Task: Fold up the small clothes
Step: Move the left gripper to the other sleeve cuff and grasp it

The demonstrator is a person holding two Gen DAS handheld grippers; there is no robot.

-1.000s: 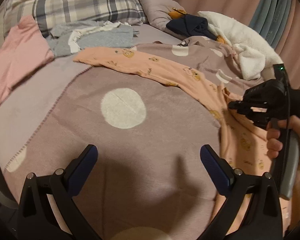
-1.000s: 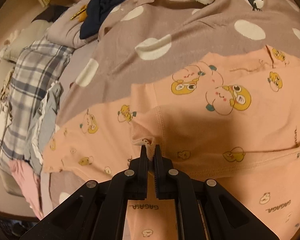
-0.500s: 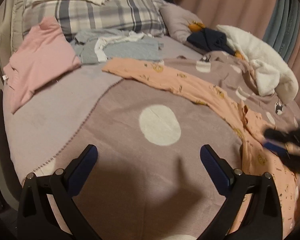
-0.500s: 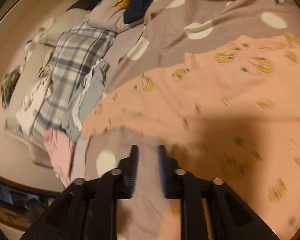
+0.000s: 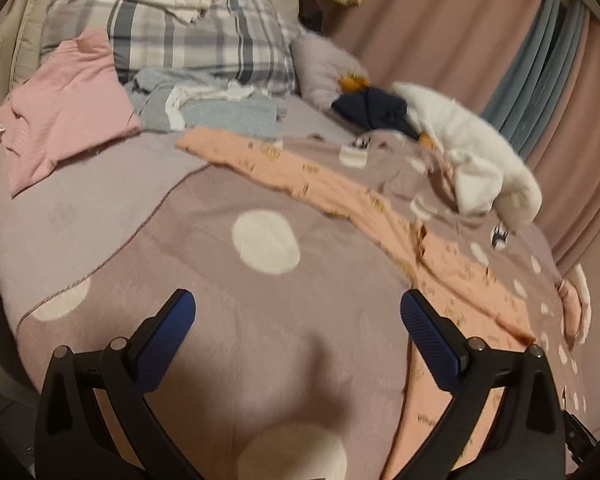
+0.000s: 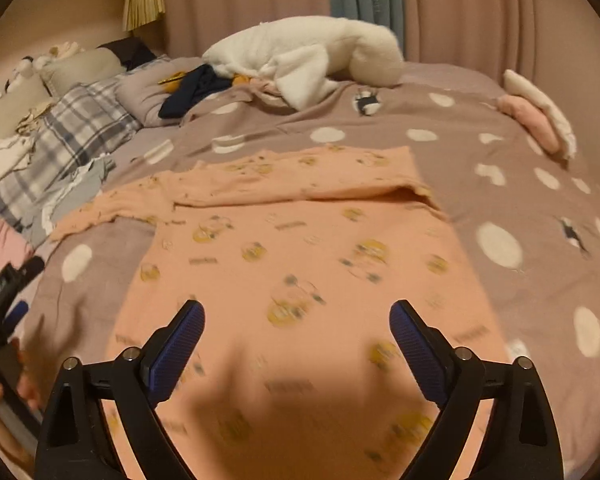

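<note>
A peach child's top with yellow cartoon prints [image 6: 300, 248] lies spread on the dotted mauve blanket [image 6: 520, 200]. One long sleeve stretches away to the left [image 5: 284, 160], and a part is folded over at the far edge. My right gripper [image 6: 296, 316] is open and empty above the garment's body. My left gripper [image 5: 298, 312] is open and empty over bare blanket [image 5: 180, 248], left of the garment's edge [image 5: 452, 276]. The left gripper's body also shows at the right wrist view's left edge [image 6: 4, 296].
A pink top [image 5: 68, 96], grey clothes [image 5: 220, 112] and a plaid pillow [image 5: 196, 44] lie at the bed's head. A white fleece [image 6: 308, 56] and a navy garment [image 6: 196, 88] sit at the far side. Small folded pink and white pieces [image 6: 536, 116] rest by the curtains.
My right gripper let go of the peach fabric, opened wide and pulled back over the garment. My left gripper stayed open and drew back to the left.
</note>
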